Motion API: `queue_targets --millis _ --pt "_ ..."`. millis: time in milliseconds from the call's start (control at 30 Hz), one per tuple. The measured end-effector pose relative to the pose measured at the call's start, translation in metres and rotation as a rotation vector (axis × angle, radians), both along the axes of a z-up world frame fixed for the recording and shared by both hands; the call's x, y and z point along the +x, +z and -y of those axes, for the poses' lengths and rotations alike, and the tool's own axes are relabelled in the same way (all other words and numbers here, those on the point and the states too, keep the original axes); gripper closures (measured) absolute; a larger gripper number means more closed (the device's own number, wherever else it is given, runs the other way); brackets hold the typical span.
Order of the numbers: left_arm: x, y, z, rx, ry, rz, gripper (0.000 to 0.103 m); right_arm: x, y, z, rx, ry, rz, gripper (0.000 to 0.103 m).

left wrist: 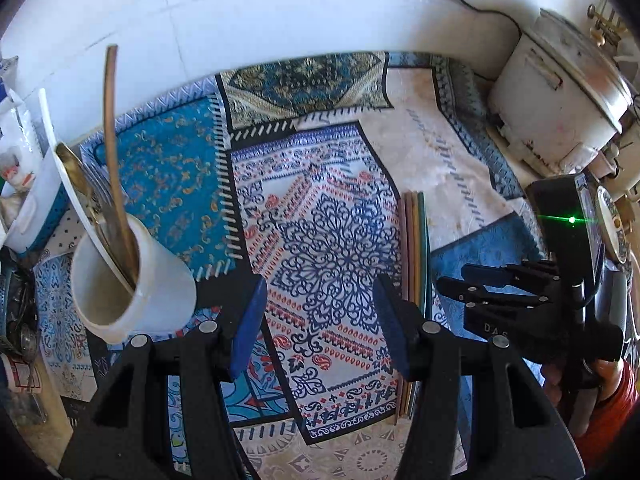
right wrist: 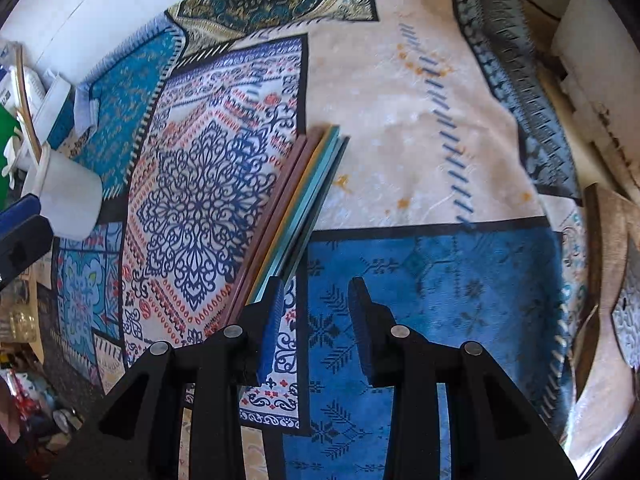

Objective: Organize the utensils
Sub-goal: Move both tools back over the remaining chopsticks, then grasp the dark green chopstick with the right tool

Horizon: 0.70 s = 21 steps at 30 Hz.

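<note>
A white cup (left wrist: 136,284) stands at the left of the patterned cloth and holds a long wooden stick (left wrist: 114,152), a spoon (left wrist: 76,176) and other utensils. The cup also shows in the right wrist view (right wrist: 74,200). A bundle of coloured chopsticks (left wrist: 416,248) lies flat on the cloth; in the right wrist view the chopsticks (right wrist: 296,200) run just ahead of my right gripper's left finger. My left gripper (left wrist: 320,320) is open and empty above the cloth, between cup and chopsticks. My right gripper (right wrist: 316,320) is open and empty, also seen from the left wrist view (left wrist: 472,284).
A white rice cooker (left wrist: 560,96) stands at the back right by the wall. A white tray or box (left wrist: 36,184) and packets sit at the far left. Clutter lies beyond the cloth's left edge (right wrist: 24,320). The patterned cloth (right wrist: 400,120) covers the table.
</note>
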<state>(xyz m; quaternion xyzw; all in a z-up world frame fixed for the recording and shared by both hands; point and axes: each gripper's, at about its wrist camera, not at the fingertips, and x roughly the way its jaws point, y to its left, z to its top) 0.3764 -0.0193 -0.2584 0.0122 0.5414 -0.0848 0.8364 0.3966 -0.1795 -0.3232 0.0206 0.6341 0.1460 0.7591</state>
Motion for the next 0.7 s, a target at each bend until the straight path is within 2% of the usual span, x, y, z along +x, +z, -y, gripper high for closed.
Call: queue_targets --millis 200,400,467,533,700 --pt "0.005 -0.027 0.005 -0.001 0.021 -0.074 0.049 -0.008 -0.005 -0.010 -0.031 0.037 0.018 0.073" --pt "0.007 -0.044 0.013 0.008 0.024 -0.098 0.049 -0.013 -0.004 -0.011 -0.040 0.056 0.051 0.073" --pt "0.008 -0.048 0.014 0.004 0.025 -0.105 0.049 -0.015 -0.004 -0.017 -0.061 0.072 0.074 0.078" --pt "0.009 -0.051 0.016 0.004 0.026 -0.111 0.049 -0.015 -0.004 -0.020 -0.091 0.090 0.089 0.091" --pt "0.009 -0.055 0.019 -0.002 0.026 -0.118 0.049 0.000 -0.007 -0.007 -0.003 0.079 0.048 0.096"
